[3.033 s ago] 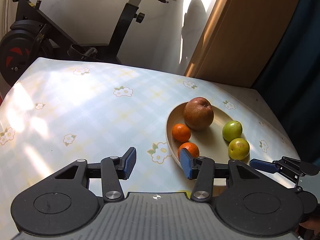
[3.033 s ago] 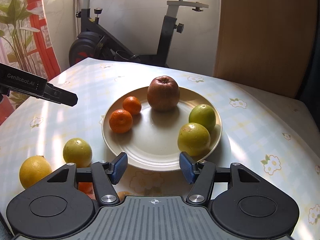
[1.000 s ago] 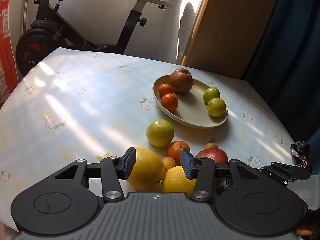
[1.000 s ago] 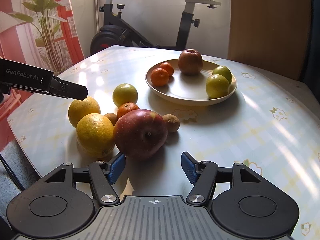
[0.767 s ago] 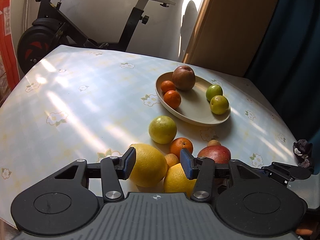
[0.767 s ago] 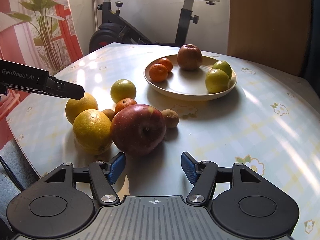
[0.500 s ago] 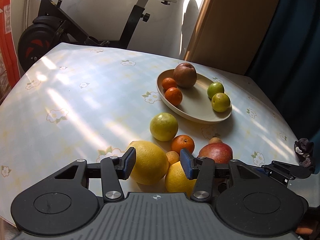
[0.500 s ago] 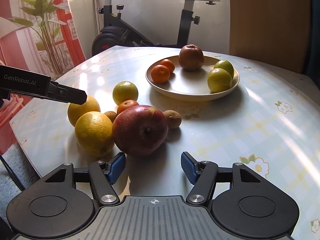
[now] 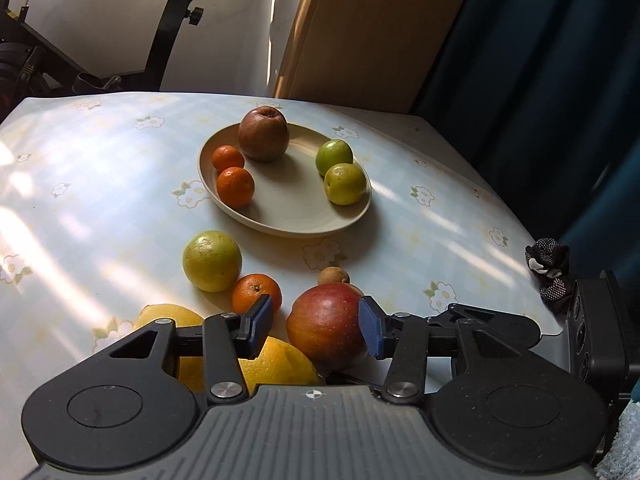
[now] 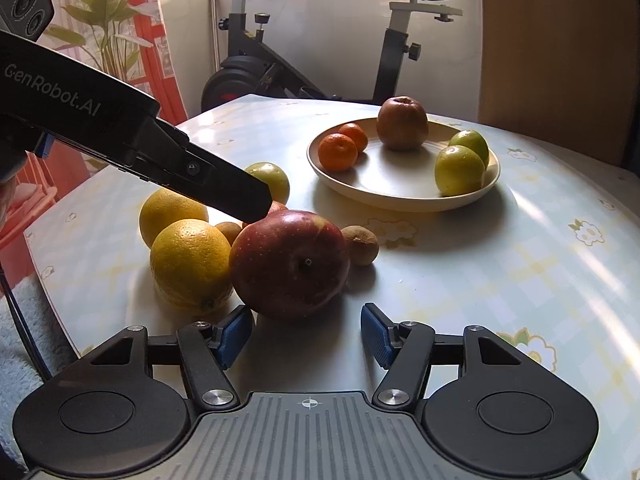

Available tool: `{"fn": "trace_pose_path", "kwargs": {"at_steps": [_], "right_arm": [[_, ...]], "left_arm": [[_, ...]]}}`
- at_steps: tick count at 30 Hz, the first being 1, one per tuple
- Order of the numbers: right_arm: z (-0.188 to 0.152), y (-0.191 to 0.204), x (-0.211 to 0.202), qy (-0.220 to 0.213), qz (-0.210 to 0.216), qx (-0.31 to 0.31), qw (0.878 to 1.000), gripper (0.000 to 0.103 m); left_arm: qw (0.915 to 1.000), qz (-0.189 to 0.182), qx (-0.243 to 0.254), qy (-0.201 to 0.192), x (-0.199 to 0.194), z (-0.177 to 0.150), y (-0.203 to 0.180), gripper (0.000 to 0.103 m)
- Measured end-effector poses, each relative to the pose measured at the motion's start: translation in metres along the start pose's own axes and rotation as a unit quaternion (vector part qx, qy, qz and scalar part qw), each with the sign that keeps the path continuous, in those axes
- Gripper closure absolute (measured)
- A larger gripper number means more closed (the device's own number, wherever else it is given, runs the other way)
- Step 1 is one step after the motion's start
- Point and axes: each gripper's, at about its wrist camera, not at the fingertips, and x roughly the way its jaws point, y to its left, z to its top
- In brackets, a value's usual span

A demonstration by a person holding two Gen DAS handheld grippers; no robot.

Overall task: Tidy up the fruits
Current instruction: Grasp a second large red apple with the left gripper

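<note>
A beige plate [image 9: 304, 220] [image 10: 404, 196] holds a brown-red apple [image 9: 263, 133], two small oranges [image 9: 235, 186] and two green fruits [image 9: 345, 183]. In front of it loose fruit lies on the table: a big red apple [image 9: 326, 326] [image 10: 290, 262], two yellow oranges [image 10: 190, 262], a green-yellow fruit [image 9: 212, 255], a small orange [image 9: 256, 292] and small brown fruits [image 10: 360, 245]. My left gripper [image 9: 316, 330] is open, its blue pads on either side of the red apple, above it. My right gripper [image 10: 306, 338] is open and empty, just short of that apple.
The table wears a pale checked cloth with flowers [image 9: 100, 184]. An exercise bike [image 10: 288, 68] stands behind the table. A wooden panel [image 9: 372, 32] and a dark curtain [image 9: 540, 80] lie to the right. The left gripper's body [image 10: 120, 136] reaches over the fruit pile in the right wrist view.
My left gripper has swung right and forward, from over the yellow oranges to astride the red apple. My right gripper has edged closer to the apple. No fruit has moved.
</note>
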Motion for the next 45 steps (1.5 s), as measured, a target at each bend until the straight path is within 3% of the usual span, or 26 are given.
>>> {"fn": "trace_pose_path", "kwargs": {"at_steps": [16,22,33,40,45], "right_arm": [[0.0,0.0,0.009,-0.022,0.021,-0.014,0.999,0.046],[0.003,-0.002,0.003,-0.017,0.025,0.001,1.0,0.047],[0.003,-0.014,-0.017,0.007,-0.023,0.009,1.0,0.047],[0.004,-0.013,-0.021,0.002,-0.029,0.005,1.0,0.048],[0.008,-0.013,-0.026,-0.01,-0.024,0.007,1.0,0.048]], "left_arm": [[0.9972,-0.043,-0.004,0.061,0.038,0.016,0.009,0.055],[0.9947,-0.06,-0.033,0.077,0.044,0.022,0.02,0.055],[0.991,-0.09,-0.038,0.092,0.064,0.025,0.0,0.055],[0.9922,-0.082,-0.031,0.088,0.06,0.028,0.002,0.055],[0.9922,-0.08,-0.053,0.079,0.054,0.031,0.012,0.055]]}}
